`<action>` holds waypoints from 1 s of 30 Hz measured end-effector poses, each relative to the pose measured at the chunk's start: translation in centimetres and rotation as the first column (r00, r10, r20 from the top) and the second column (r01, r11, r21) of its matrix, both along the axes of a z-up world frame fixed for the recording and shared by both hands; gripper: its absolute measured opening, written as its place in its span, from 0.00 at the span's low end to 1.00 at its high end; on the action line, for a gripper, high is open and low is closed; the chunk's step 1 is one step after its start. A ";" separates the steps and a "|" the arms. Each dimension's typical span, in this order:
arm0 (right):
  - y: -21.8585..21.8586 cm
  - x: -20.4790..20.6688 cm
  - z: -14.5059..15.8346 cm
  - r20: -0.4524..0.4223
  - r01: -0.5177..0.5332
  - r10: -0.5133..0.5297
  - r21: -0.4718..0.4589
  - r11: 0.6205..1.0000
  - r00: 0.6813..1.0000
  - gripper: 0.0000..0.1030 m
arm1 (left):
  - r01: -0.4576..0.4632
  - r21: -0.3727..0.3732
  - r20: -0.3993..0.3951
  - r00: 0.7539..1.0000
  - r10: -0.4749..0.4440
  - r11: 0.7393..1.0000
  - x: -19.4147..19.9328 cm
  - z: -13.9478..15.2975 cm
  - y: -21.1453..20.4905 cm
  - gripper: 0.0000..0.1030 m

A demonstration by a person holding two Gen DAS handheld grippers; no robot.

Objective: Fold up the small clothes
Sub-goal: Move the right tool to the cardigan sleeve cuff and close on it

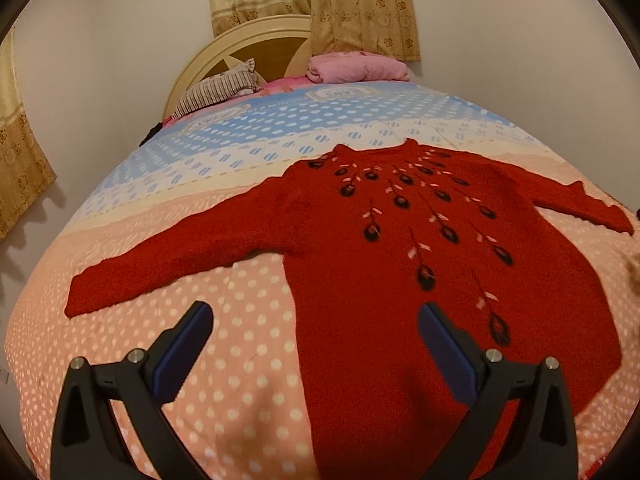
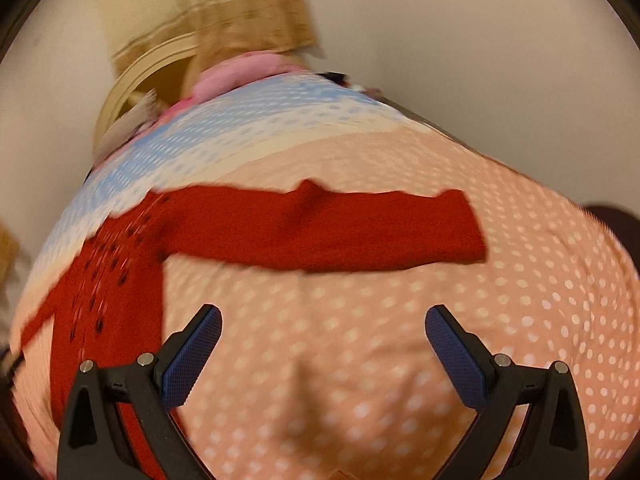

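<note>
Left wrist view first. Left gripper hung above the bed, jaws wide apart, nothing held. Red sweater spread flat and face up on the pink dotted half of the cover, neck toward the headboard, both sleeves stretched out to the sides. Near sleeve ran out toward the bed's left edge, cuff clear of the gripper. Right blue pad sat over the sweater body, left one over bare cover. No fold started, by the look of it. Sleeve most likely first: best pinched near the cuff, both layers taken together, lifted low and laid straight across the chest so the knit stayed flat. Thick wool, probably prone to sagging and dragging the body along if pulled too fast.

Right wrist view next, blurred. Right gripper likewise gaping, empty, over bare dotted cover. Other sleeve lay straight across just ahead, cuff toward the bed's right edge, a small hump on its far edge worth smoothing before folding.

Only here: that sleeve end to end, barely caught in the left view. Only there: neckline, flower pattern, striped pillow, folded pink blanket at the head end, all sharp.
</note>
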State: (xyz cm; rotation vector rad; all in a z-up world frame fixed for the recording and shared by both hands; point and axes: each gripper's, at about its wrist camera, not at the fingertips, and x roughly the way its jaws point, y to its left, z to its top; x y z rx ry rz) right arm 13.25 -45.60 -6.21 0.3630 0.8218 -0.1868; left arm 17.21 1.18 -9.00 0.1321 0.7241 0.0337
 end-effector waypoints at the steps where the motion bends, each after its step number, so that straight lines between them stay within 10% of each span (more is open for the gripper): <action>1: -1.0 0.3 -0.3 -0.005 0.026 -0.025 0.020 0.999 1.000 0.99 | -0.009 0.008 0.007 1.000 0.009 1.000 0.4 -0.2 0.0 1.00; 12: -10.1 3.3 -3.9 -0.120 0.261 -0.248 0.106 0.960 0.961 0.77 | -0.085 -0.056 -0.021 0.996 0.083 0.995 3.3 -3.2 1.5 1.00; 19: -10.5 5.2 -4.8 -0.125 0.239 -0.223 0.129 0.962 0.967 0.58 | -0.127 -0.067 -0.038 0.991 0.125 0.990 3.6 -4.5 2.4 1.00; 23: -10.1 5.4 -4.3 -0.090 0.202 -0.190 0.164 0.965 0.978 0.26 | -0.146 -0.090 -0.050 0.989 0.142 0.985 3.7 -4.7 3.2 1.00; 30: -9.2 6.2 -2.5 -0.046 0.166 -0.160 0.170 0.971 0.986 0.19 | -0.151 -0.073 -0.039 0.988 0.148 0.986 3.5 -4.6 3.5 1.00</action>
